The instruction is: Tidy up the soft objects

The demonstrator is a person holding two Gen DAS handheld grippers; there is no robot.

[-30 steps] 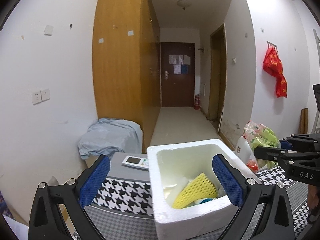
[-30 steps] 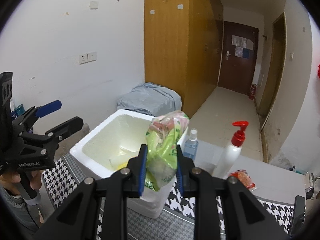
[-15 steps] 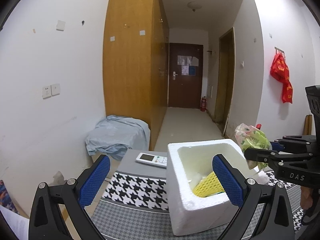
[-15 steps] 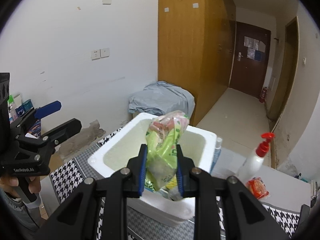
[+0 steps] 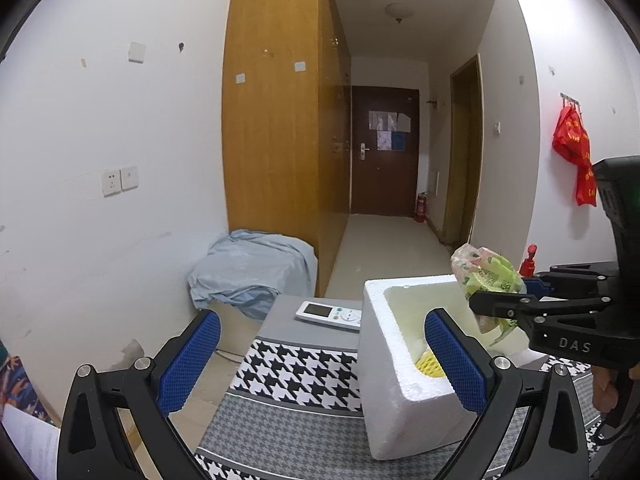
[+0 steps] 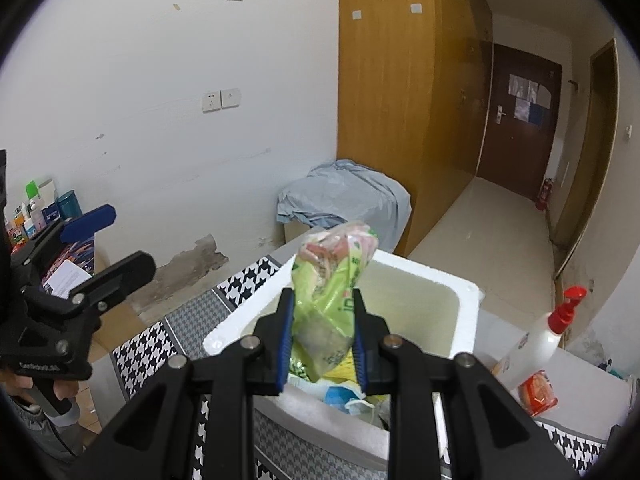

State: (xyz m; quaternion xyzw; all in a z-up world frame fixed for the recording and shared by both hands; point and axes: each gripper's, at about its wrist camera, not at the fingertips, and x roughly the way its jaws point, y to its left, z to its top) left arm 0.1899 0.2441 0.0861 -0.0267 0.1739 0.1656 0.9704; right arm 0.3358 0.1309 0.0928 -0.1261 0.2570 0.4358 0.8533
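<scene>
My right gripper (image 6: 322,340) is shut on a green and pink plastic snack bag (image 6: 334,280) and holds it above the open white foam box (image 6: 466,294). In the left wrist view the bag (image 5: 486,280) hangs over the box (image 5: 400,364) at the right. Inside the box lie a yellow foam net (image 5: 430,362) and other soft packets (image 6: 340,394). My left gripper (image 5: 320,360) is open and empty, left of the box, above the houndstooth cloth (image 5: 296,368).
A white remote (image 5: 330,314) lies behind the box on the grey table. A red-capped pump bottle (image 6: 548,336) and a red packet (image 6: 536,394) sit right of the box. A blue cloth-covered object (image 5: 252,272) stands by the wall.
My right gripper has carried the bag left, over the box's opening. My left gripper has drawn back to the left, away from the box.
</scene>
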